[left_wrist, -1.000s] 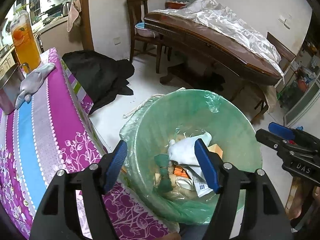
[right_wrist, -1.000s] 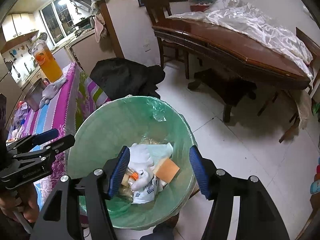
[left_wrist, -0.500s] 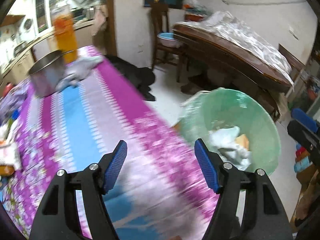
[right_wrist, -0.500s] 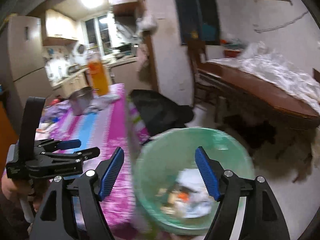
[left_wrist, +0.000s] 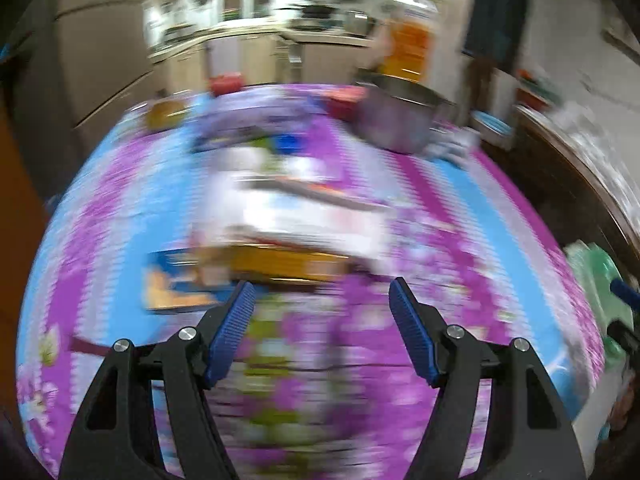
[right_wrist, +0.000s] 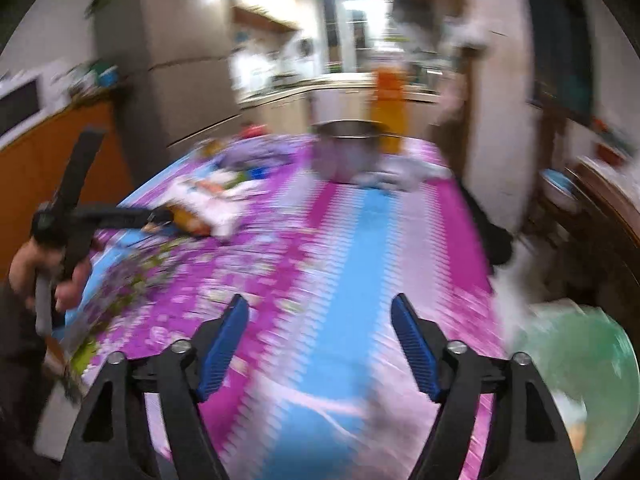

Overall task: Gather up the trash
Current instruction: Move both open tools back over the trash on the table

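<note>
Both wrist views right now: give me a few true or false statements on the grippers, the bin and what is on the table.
1. The left gripper is open with nothing between its fingers. True.
2. The right gripper is clamped on a piece of trash. False: it is open and empty above the tablecloth.
3. The green-lined trash bin stands off the table's right edge. True.
4. The metal pot lies tipped over at the near end. False: it stands upright at the far end, by the orange drink container.
5. The litter lies ahead of the left gripper. True.
</note>
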A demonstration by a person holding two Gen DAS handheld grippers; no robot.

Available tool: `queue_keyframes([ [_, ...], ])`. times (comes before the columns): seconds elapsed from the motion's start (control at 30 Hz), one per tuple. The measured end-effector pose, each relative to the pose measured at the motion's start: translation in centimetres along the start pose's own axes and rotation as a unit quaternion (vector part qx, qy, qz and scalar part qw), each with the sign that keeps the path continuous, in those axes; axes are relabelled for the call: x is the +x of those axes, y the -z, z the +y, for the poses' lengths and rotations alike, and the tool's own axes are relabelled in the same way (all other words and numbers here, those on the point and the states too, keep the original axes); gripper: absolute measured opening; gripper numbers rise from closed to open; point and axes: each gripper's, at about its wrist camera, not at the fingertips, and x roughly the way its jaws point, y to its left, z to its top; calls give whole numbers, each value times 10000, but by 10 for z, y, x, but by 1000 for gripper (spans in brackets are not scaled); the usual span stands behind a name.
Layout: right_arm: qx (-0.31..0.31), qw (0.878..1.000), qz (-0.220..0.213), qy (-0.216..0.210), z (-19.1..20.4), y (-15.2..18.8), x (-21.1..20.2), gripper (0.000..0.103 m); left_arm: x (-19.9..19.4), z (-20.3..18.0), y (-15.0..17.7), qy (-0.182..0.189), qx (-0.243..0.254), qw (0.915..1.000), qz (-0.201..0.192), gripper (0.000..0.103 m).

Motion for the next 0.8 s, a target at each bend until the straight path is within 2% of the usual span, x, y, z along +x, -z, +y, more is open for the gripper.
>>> queue_keyframes([
  [0.03, -255, 9994, 93, -226, 19, -11, 16, 56, -2, 14, -1, -76, -90, 9999, -16, 67],
  [0.07, -402, 9984, 155, -367, 32, -17, 25, 53, -2, 26, -2, -156, -178, 9997, -19, 67],
  [0.2, -1087, 9900, 303, -850, 85, -48, 71, 51, 3, 71, -5, -243, -660, 9975, 47, 67],
  [0.27, -1358, 9846, 452, -1001, 101, -64, 97, 52, 6, 79, -4, -169, -741, 9971, 71, 67],
  [0.3, -1640, 9791, 588, -1047, 109, -71, 113, 55, 9, 80, -4, -133, -734, 9972, 90, 67],
  [0.37, -2114, 9720, 703, -744, 119, -82, 141, 65, 13, 81, -3, -63, -683, 9976, 119, 67],
  [0.4, -2334, 9673, 748, -658, 123, -88, 154, 76, 15, 80, -2, -14, -656, 9978, 134, 67],
  [0.47, -2727, 9571, 827, -520, 130, -96, 177, 79, 17, 80, 3, 76, -638, 9978, 162, 67],
  [0.57, -2932, 9484, 1060, -579, 135, -107, 207, 84, 21, 81, 5, 252, -672, 9972, 201, 67],
  [0.63, -2937, 9459, 1104, -822, 136, -112, 219, 84, 20, 80, 7, 312, -647, 9972, 198, 67],
  [0.7, -2874, 9441, 1286, -981, 141, -115, 233, 84, 20, 81, 10, 352, -646, 9971, 214, 72],
  [0.73, -2838, 9440, 1363, -981, 143, -113, 238, 81, 20, 83, 12, 360, -662, 9969, 217, 72],
  [0.77, -2693, 9442, 1625, -981, 144, -110, 243, 75, 21, 85, 13, 369, -685, 9967, 234, 72],
  [0.8, -2466, 9455, 1908, -937, 144, -106, 246, 63, 21, 89, 14, 401, -747, 9961, 259, 72],
])
